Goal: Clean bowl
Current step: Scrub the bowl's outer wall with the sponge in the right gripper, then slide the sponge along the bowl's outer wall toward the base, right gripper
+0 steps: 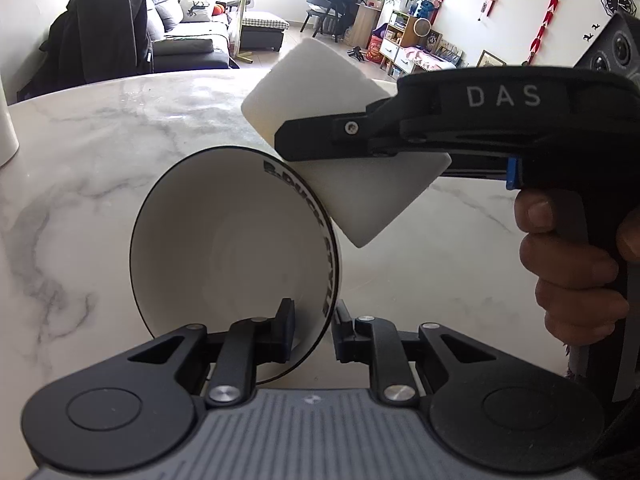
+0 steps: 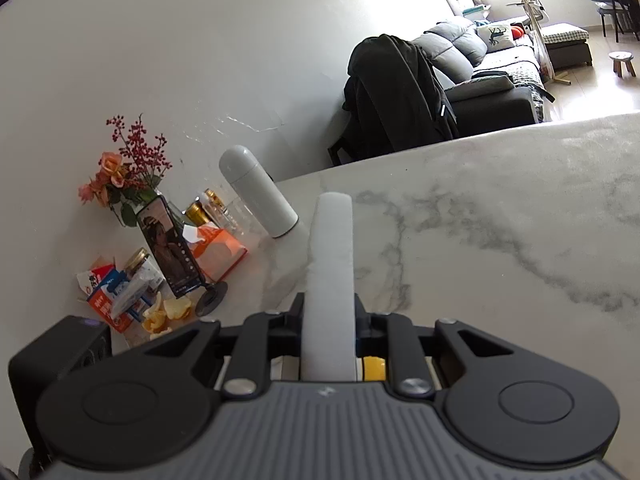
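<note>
In the left wrist view a white bowl (image 1: 224,248) with a black rim and black lettering is tipped on its side above the marble table (image 1: 80,160), its inside facing the camera. My left gripper (image 1: 314,316) is shut on the bowl's lower wall, one finger inside and one outside. From the right, my right gripper (image 1: 296,140) is shut on a white sponge (image 1: 380,200), held by a hand (image 1: 572,272). The sponge's lower edge sits at the bowl's upper right rim; contact is unclear. In the right wrist view the sponge (image 2: 332,248) stands edge-on in the right gripper (image 2: 328,304).
At the table's left end by the wall stand a white bottle (image 2: 256,192), a phone on a stand (image 2: 172,252), flowers (image 2: 120,172), an orange box (image 2: 218,252), peel (image 2: 168,314) and a black speaker (image 2: 60,356). A coat-draped chair (image 1: 104,28) is behind the table.
</note>
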